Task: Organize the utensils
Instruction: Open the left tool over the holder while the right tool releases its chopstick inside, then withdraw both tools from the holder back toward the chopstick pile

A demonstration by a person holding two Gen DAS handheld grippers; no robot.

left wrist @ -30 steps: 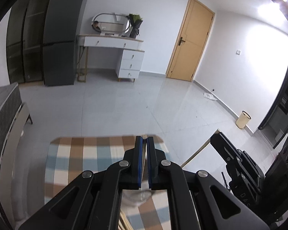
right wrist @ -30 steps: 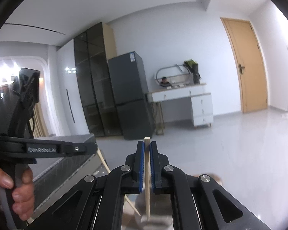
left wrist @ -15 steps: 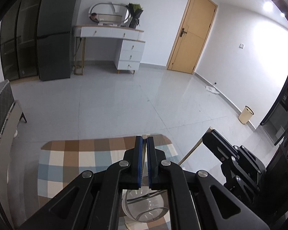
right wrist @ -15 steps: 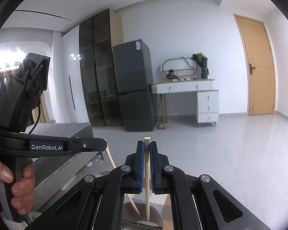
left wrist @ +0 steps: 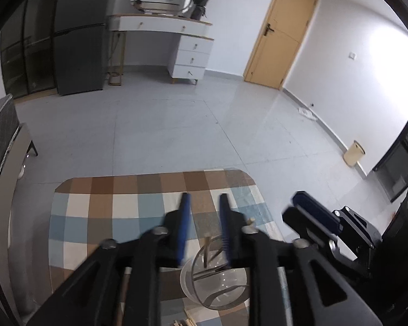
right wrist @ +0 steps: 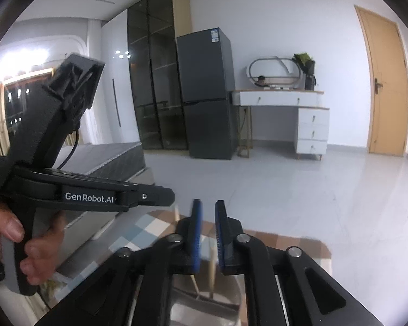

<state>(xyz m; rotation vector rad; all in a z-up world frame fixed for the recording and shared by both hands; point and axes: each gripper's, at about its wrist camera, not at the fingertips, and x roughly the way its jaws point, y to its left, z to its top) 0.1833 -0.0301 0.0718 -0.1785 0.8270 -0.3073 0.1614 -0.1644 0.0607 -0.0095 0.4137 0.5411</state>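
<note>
wrist views close above shared cup [left wrist: 215, 285], facing room

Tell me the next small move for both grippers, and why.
Probably lift both straight up and clear of the clear cup. The left gripper and right gripper both have their jaws open with nothing between them, and the chopsticks already stand leaning inside the cup on the checkered tablecloth. A straight rise seems least likely to knock them.
</note>
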